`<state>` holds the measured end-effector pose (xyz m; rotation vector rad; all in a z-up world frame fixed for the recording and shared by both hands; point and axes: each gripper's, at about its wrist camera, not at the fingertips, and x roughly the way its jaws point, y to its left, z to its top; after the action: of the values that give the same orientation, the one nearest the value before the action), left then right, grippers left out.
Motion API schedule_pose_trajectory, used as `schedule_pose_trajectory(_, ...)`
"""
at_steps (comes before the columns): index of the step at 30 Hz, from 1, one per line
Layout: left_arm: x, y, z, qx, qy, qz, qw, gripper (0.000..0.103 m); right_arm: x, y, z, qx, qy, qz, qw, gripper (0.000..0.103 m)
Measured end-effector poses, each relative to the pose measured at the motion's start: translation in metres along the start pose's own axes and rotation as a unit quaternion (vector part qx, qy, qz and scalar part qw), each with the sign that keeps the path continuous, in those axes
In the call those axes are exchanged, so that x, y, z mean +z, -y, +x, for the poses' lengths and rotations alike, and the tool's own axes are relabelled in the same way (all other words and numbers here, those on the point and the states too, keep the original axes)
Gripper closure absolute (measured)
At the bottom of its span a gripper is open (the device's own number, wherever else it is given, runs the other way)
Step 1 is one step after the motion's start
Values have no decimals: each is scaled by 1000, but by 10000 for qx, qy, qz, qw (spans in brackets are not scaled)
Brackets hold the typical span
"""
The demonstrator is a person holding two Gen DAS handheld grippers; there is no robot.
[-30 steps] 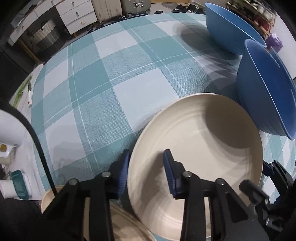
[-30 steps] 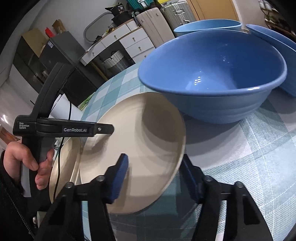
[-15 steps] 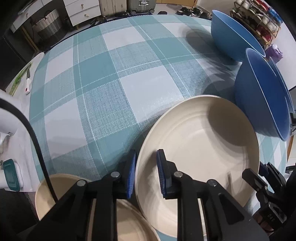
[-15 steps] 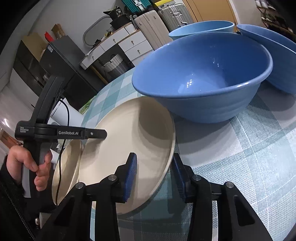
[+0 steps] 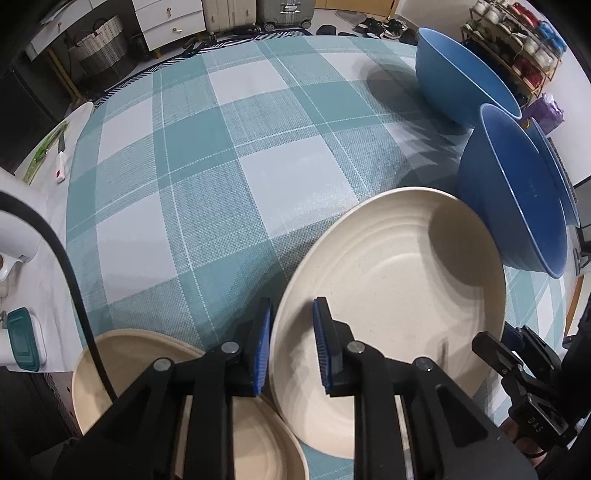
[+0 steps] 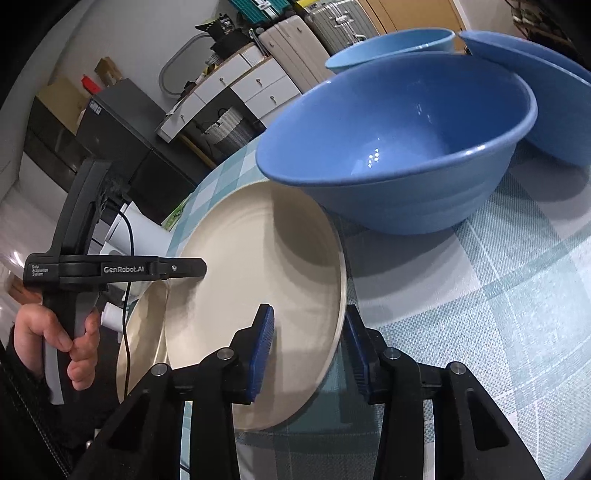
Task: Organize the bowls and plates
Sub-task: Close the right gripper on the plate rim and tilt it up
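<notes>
A large cream plate (image 5: 399,295) is tilted above the checked tablecloth (image 5: 221,155). My left gripper (image 5: 291,339) is shut on its near rim. My right gripper (image 6: 308,350) is shut on its opposite rim; the plate also shows in the right wrist view (image 6: 258,277). A second cream plate (image 5: 122,365) lies under the left gripper at the table's near edge. Three blue bowls stand to the right: a near one (image 6: 399,147), one (image 5: 458,70) farther back and one (image 6: 554,99) behind the near bowl.
A counter at the left holds a teal-lidded container (image 5: 22,336) and a white appliance (image 5: 18,221). White drawers (image 5: 166,18), a basket (image 5: 92,51) and suitcases (image 5: 280,11) stand beyond the table. A shoe rack (image 5: 517,44) stands at the far right.
Both grippers have closed from open onto the cream plate's rim. The plate has tilted up a little and the view has pulled back, showing more of the second plate.
</notes>
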<state>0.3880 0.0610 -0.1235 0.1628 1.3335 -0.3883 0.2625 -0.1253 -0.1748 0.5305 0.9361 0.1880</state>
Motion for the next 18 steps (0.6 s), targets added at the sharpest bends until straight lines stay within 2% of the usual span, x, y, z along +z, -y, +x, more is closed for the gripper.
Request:
schedule_pose_trajectory(6, 4, -4, -2, -204, -1, -263, 9994, 83, -6, 6, -2, 42, -34, 105, 9999, 63)
schedule_pose_trajectory(18, 2, 4, -2, -123, -138, -176, 9997, 83, -16, 14, -10, 186, -74, 306, 9993, 64)
